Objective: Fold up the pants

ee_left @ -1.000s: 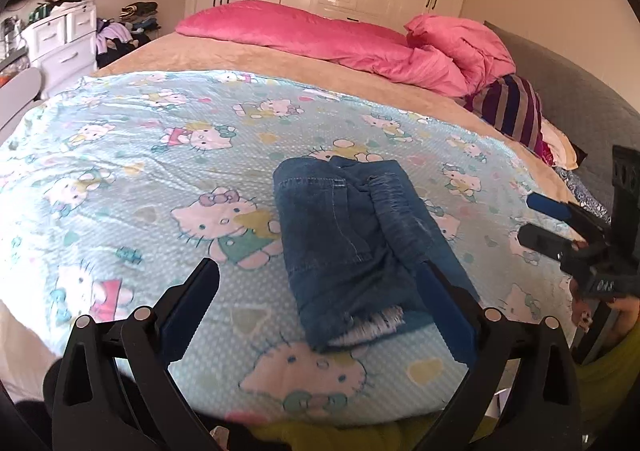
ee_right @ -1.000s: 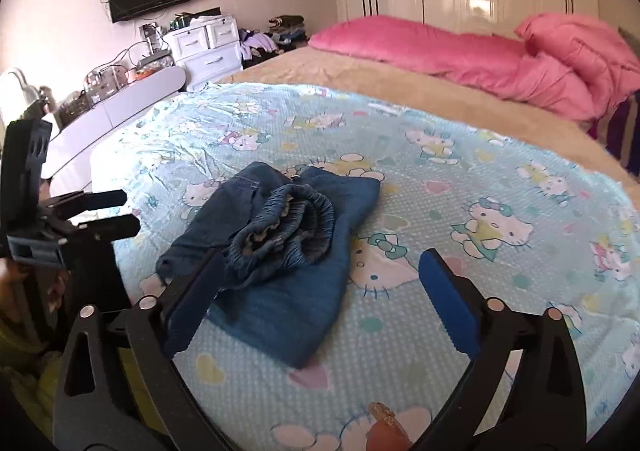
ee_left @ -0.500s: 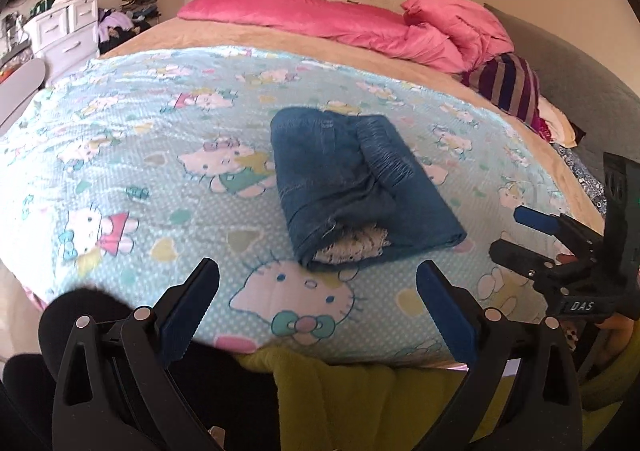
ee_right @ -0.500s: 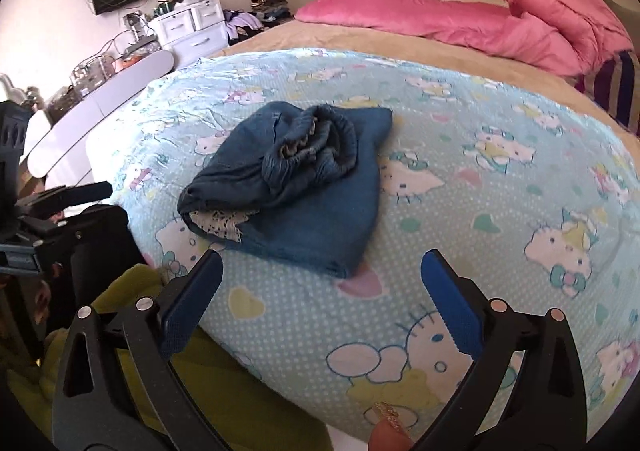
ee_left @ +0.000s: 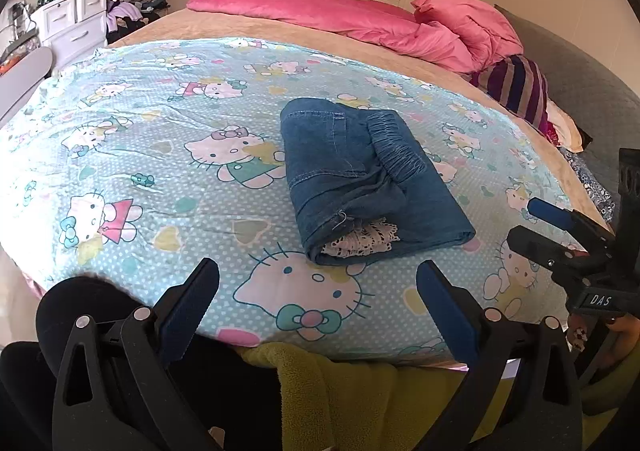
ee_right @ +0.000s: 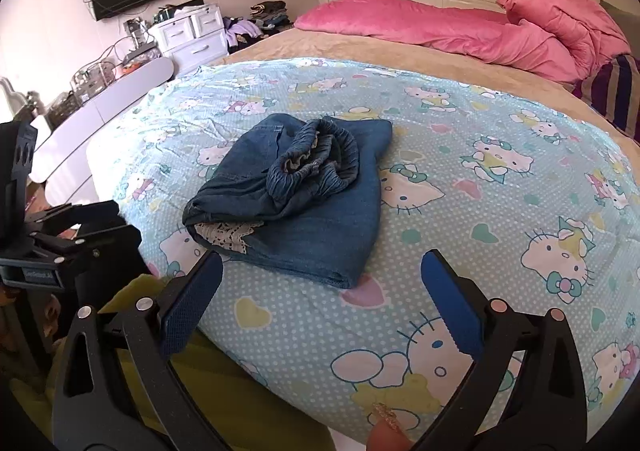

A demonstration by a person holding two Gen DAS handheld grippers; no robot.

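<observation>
The blue denim pants [ee_left: 360, 179] lie folded into a compact bundle on the Hello Kitty sheet [ee_left: 160, 155], elastic waistband on top and white lace showing at the near end. They also show in the right wrist view [ee_right: 296, 207]. My left gripper [ee_left: 318, 283] is open and empty, held back at the bed's near edge, short of the pants. My right gripper [ee_right: 322, 279] is open and empty, also near the bed edge; it shows at the right of the left wrist view [ee_left: 560, 235].
A pink duvet [ee_left: 360, 23] and a striped pillow [ee_left: 516, 87] lie at the far end of the bed. White drawers [ee_right: 192, 35] and a low white counter [ee_right: 92, 111] stand to the left. A yellow-green cloth [ee_left: 340, 391] hangs below the bed edge.
Both grippers have pulled back from the folded pants toward the bed's near edge. The pants lie still.
</observation>
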